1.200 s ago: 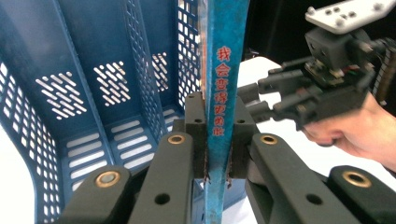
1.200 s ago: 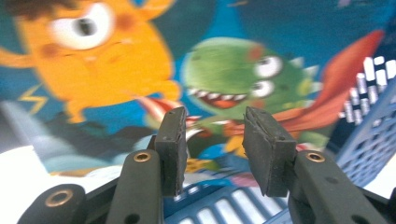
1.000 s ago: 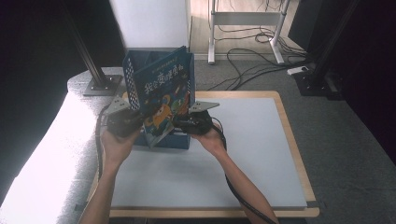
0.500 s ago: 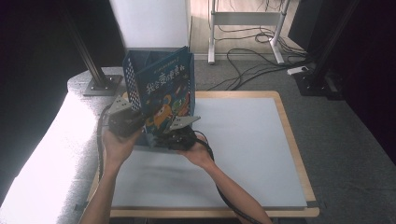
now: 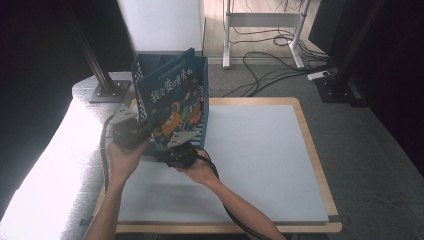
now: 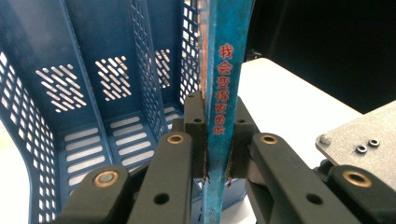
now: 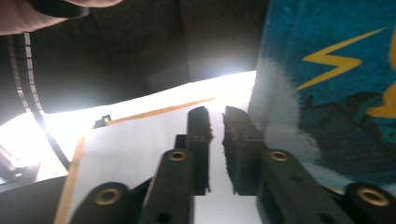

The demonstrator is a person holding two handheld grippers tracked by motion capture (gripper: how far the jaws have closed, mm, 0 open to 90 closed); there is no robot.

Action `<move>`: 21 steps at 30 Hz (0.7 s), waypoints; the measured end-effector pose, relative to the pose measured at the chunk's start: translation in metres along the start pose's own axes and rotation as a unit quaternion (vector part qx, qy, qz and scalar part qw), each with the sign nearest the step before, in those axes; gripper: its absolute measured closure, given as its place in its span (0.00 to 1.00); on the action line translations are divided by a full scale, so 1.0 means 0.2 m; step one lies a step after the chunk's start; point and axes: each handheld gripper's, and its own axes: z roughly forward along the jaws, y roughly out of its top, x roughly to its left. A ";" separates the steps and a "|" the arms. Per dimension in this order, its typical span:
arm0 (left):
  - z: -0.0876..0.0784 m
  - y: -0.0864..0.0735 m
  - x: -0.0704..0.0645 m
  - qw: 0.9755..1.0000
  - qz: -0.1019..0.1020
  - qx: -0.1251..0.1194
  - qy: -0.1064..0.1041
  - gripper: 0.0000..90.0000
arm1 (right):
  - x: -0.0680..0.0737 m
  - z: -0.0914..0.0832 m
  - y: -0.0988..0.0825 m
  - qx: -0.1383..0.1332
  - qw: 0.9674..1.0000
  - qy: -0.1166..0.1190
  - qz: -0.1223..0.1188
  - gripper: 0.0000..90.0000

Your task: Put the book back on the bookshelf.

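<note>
A blue picture book (image 5: pixel 172 100) with a red title on its spine (image 6: pixel 226 60) stands upright against a blue perforated file rack (image 5: pixel 140 65) at the table's back left. My left gripper (image 6: pixel 218 112) is shut on the lower spine and sits left of the book (image 5: pixel 145 132). Low in front of the cover is my right gripper (image 5: pixel 162 150). Its jaws (image 7: pixel 215 122) have just been closing to a thin slit with nothing between them. The cover (image 7: pixel 327 70) lies just to their right, apart from the pads.
The rack's empty slots (image 6: pixel 79 74) open behind the book. A pale grey mat (image 5: pixel 260 150) in a wooden frame covers the table, bare to the right. A black post base (image 5: pixel 107 90) stands at the back left, and cables trail from both grippers.
The right hand has slid left along the book's lower edge, ending close beside the left hand. The left hand and the book have stayed put.
</note>
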 end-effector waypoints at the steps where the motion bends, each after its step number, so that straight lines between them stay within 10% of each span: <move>1: 0.00 0.00 0.00 1.000 0.002 0.003 -0.001 0.92 | 0.00 0.00 0.00 0.001 1.000 -0.007 -0.002 0.93; 21: 0.10 -0.03 -0.06 1.000 -0.010 0.005 0.026 0.92 | -0.02 -0.03 -0.04 -0.005 0.998 -0.062 -0.008 0.99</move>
